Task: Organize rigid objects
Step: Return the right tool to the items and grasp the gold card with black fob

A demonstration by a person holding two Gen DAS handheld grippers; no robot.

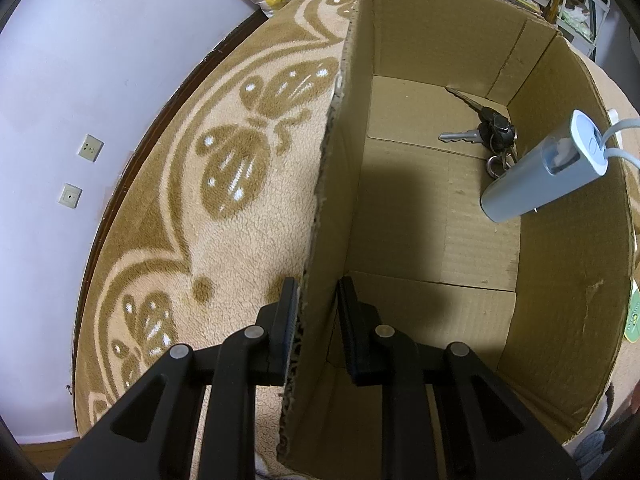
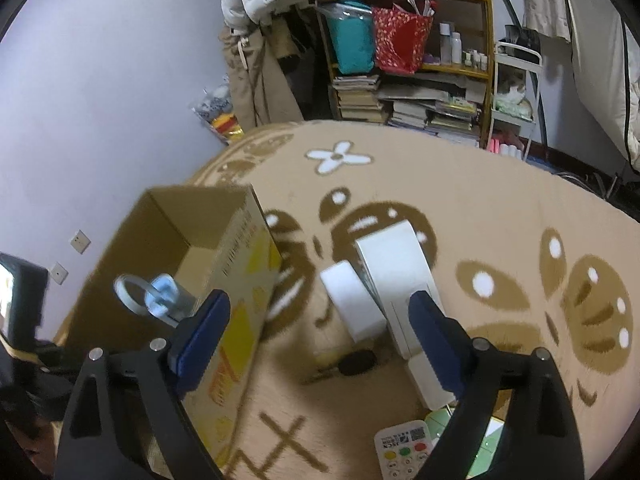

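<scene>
Left gripper (image 1: 318, 320) is clamping the cardboard box (image 1: 420, 200) wall, steadying it; right gripper (image 2: 320, 320), fingers spread, is releasing the grey device (image 1: 536, 176) inside.

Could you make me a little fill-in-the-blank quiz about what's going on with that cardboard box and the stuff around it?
1. The left gripper has its fingers on either side of the ____ of the cardboard box.
2. On the box floor, in the far corner, lies a bunch of ____.
3. The grey cylinder leans against the box's ____ wall.
4. The right gripper is ____ and holds nothing.

Missing words: wall; keys; right; open
</scene>
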